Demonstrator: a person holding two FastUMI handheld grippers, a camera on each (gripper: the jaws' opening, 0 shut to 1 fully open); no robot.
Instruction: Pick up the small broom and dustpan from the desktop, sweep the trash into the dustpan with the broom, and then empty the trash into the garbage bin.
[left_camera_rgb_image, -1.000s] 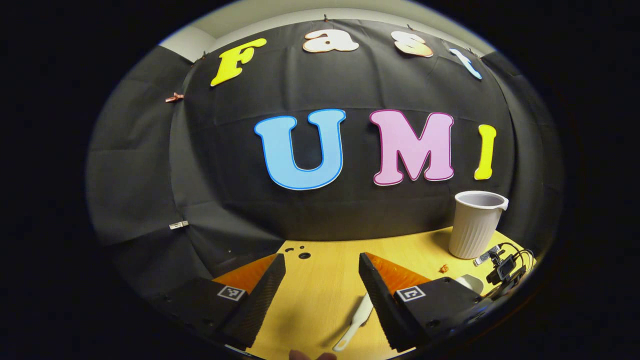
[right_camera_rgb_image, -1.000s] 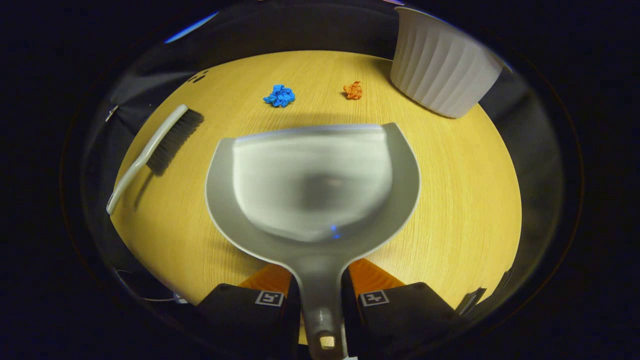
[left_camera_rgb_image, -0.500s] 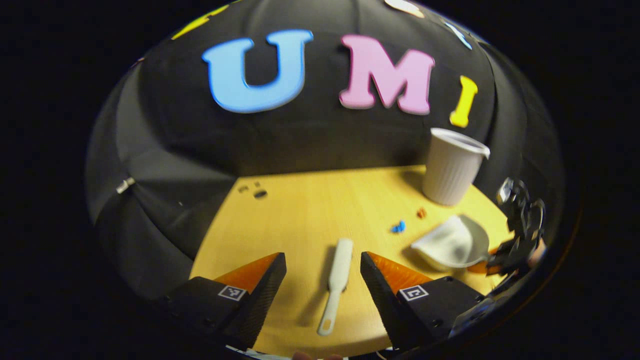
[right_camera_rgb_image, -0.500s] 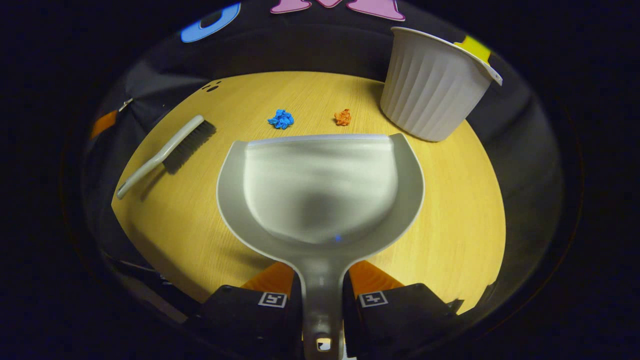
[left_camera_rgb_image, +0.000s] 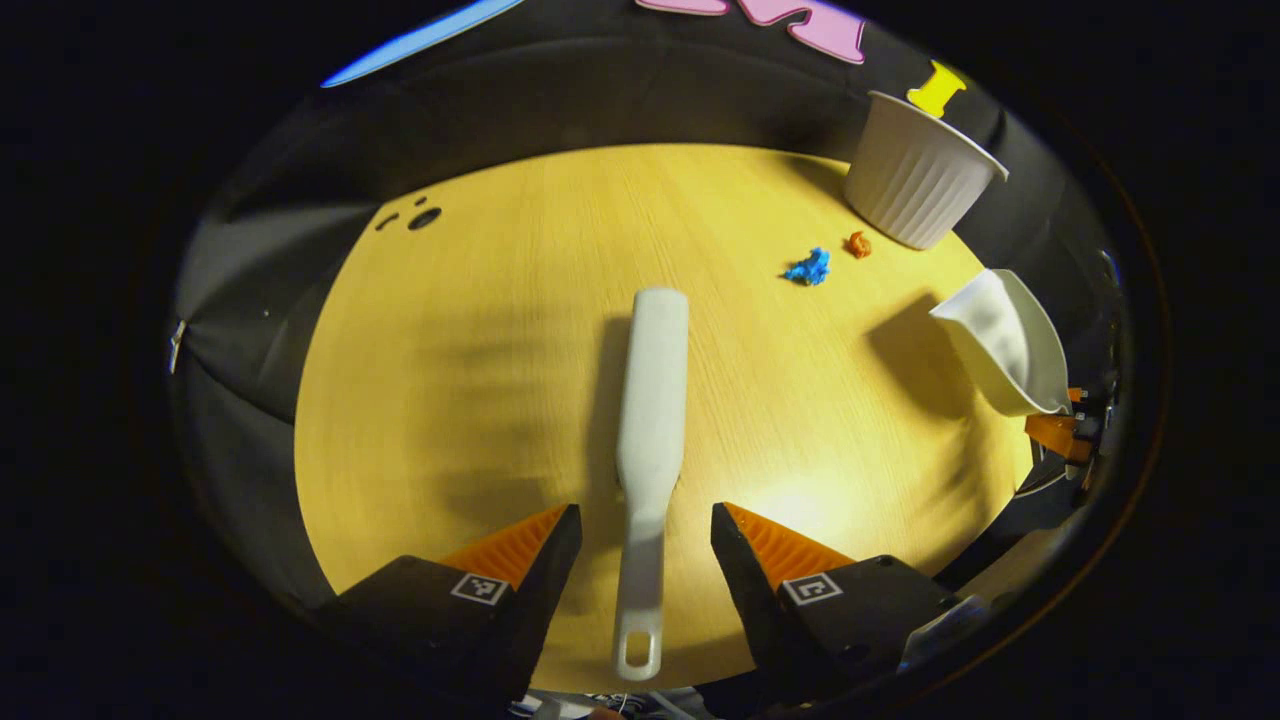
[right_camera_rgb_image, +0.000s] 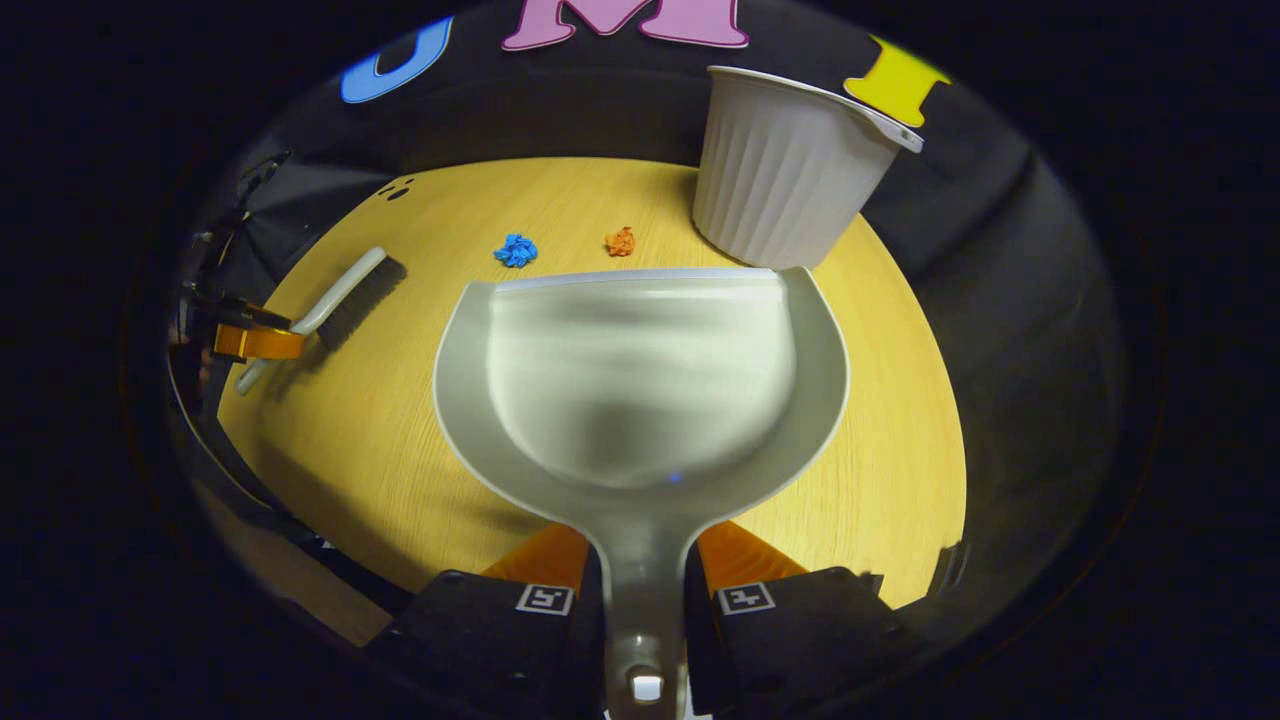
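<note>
The white broom (left_camera_rgb_image: 650, 420) lies on the wooden desktop (left_camera_rgb_image: 480, 330), its handle running down between the open fingers of my left gripper (left_camera_rgb_image: 640, 535); neither finger touches it. My right gripper (right_camera_rgb_image: 640, 575) is shut on the handle of the grey dustpan (right_camera_rgb_image: 640, 380), held above the desk with its mouth toward the trash. A blue paper scrap (right_camera_rgb_image: 516, 250) and an orange scrap (right_camera_rgb_image: 620, 241) lie just beyond the pan's lip. In the right gripper view the broom (right_camera_rgb_image: 330, 300) shows its dark bristles, with the left gripper (right_camera_rgb_image: 245, 340) at its handle. The dustpan (left_camera_rgb_image: 1005, 340) also appears at the right.
A white ribbed garbage bin (right_camera_rgb_image: 780, 180) stands upright at the desk's far right corner, close behind the orange scrap. The bin (left_camera_rgb_image: 915, 185) is far from the broom. Small dark holes (left_camera_rgb_image: 420, 217) mark the desktop's far left. Black cloth walls surround the desk.
My left gripper has tilted down and moved in over the broom, so the handle now lies between its open fingers. The right gripper holds the dustpan, raised and shifted slightly.
</note>
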